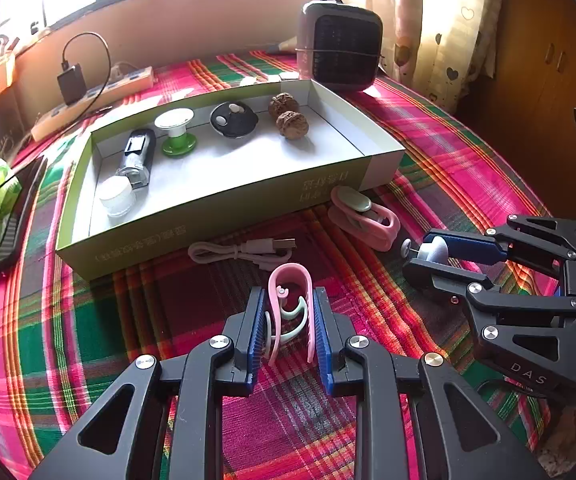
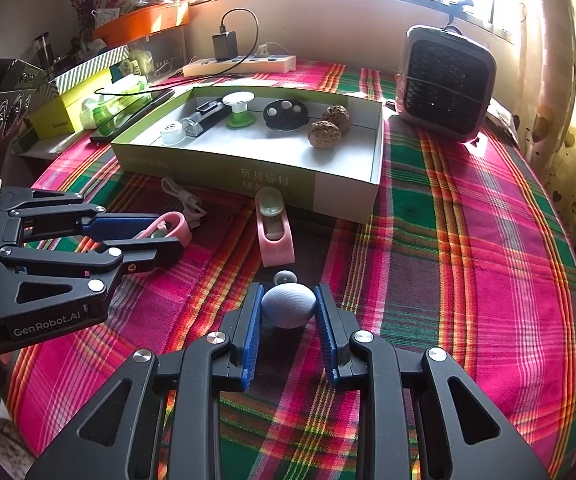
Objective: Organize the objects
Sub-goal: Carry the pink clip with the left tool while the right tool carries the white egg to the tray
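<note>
My left gripper [image 1: 288, 298] is shut on a pink clip [image 1: 290, 280] with a pale green inner hook, low over the plaid cloth; it also shows in the right wrist view [image 2: 166, 236]. My right gripper [image 2: 288, 294] is shut on a pale blue egg-shaped object [image 2: 288, 305], with a small white disc [image 2: 285, 278] just beyond it; it shows in the left wrist view [image 1: 418, 256]. A second pink clip [image 2: 274, 228] lies against the front of the open green box [image 1: 224, 204]. A white USB cable [image 1: 244, 252] lies in front of the box.
The box holds two walnuts [image 1: 288, 118], a black round lid [image 1: 234, 119], a green-and-white spool [image 1: 178, 132], a dark bottle [image 1: 138, 156] and a white cap [image 1: 117, 196]. A fan heater [image 1: 340, 50], a power strip [image 1: 96, 100] and a phone [image 1: 16, 216] surround it.
</note>
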`<move>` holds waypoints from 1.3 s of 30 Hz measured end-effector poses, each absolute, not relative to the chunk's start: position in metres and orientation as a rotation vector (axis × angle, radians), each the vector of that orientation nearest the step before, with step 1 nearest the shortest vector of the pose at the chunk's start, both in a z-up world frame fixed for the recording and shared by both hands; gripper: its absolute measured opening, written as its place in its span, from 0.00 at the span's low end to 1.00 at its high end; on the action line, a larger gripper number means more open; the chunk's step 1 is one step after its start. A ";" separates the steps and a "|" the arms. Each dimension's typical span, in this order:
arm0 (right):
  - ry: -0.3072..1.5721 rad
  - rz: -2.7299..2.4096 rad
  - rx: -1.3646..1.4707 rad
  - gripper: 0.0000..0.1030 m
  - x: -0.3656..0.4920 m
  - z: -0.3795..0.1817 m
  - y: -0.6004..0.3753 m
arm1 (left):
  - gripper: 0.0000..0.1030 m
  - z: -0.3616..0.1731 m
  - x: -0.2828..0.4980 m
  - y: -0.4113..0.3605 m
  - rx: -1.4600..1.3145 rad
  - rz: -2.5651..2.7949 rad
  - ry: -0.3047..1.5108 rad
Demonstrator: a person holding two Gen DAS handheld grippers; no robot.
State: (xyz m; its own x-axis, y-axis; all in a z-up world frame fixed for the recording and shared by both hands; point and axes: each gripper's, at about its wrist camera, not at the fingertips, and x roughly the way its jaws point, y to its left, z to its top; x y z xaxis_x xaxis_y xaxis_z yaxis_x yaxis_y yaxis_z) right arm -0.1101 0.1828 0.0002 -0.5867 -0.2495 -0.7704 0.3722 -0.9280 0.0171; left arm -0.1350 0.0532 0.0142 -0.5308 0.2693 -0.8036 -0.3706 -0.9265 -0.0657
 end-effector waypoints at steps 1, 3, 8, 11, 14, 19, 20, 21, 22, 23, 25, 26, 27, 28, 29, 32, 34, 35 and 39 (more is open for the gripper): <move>0.207 -2.516 1.189 0.27 -0.110 0.000 0.183 | 0.21 0.014 -0.135 0.053 -1.265 2.464 0.157; 0.207 -2.517 1.188 0.27 -0.110 0.000 0.183 | 0.21 0.014 -0.135 0.053 -1.264 2.467 0.154; 0.208 -2.517 1.189 0.27 -0.110 0.000 0.183 | 0.21 0.014 -0.135 0.053 -1.264 2.468 0.154; 0.210 -2.516 1.191 0.27 -0.110 0.000 0.183 | 0.21 0.014 -0.135 0.053 -1.264 2.467 0.152; 0.212 -2.518 1.190 0.27 -0.109 0.000 0.183 | 0.21 0.015 -0.135 0.052 -1.264 2.469 0.147; 0.201 -2.523 1.185 0.27 -0.109 0.001 0.183 | 0.21 0.015 -0.135 0.052 -1.265 2.471 0.145; 0.201 -2.524 1.185 0.27 -0.109 0.001 0.183 | 0.21 0.015 -0.135 0.051 -1.265 2.473 0.145; 0.200 -2.525 1.184 0.27 -0.109 0.001 0.183 | 0.21 0.015 -0.135 0.051 -1.265 2.472 0.146; 0.199 -2.525 1.184 0.27 -0.109 0.001 0.183 | 0.21 0.015 -0.135 0.051 -1.266 2.473 0.145; 0.199 -2.524 1.184 0.27 -0.109 0.001 0.183 | 0.21 0.015 -0.135 0.051 -1.265 2.473 0.144; 0.198 -2.525 1.183 0.27 -0.109 0.002 0.183 | 0.21 0.015 -0.135 0.051 -1.267 2.473 0.140; 0.196 -2.525 1.181 0.27 -0.109 0.002 0.183 | 0.21 0.016 -0.135 0.050 -1.268 2.474 0.139; 0.195 -2.525 1.181 0.27 -0.109 0.002 0.182 | 0.21 0.016 -0.135 0.050 -1.267 2.474 0.139; 0.195 -2.525 1.181 0.27 -0.108 0.002 0.182 | 0.21 0.016 -0.135 0.050 -1.267 2.474 0.139; 0.195 -2.525 1.181 0.27 -0.108 0.002 0.182 | 0.21 0.016 -0.135 0.050 -1.267 2.474 0.141; 0.186 -2.529 1.175 0.27 -0.108 0.004 0.182 | 0.21 0.017 -0.134 0.049 -1.267 2.477 0.136; 0.182 -2.529 1.172 0.27 -0.107 0.004 0.182 | 0.21 0.017 -0.133 0.047 -1.267 2.483 0.130; 0.179 -2.529 1.172 0.27 -0.107 0.004 0.182 | 0.21 0.018 -0.133 0.046 -1.265 2.484 0.127; 0.166 -2.529 1.164 0.27 -0.107 0.006 0.182 | 0.21 0.020 -0.133 0.041 -1.258 2.498 0.109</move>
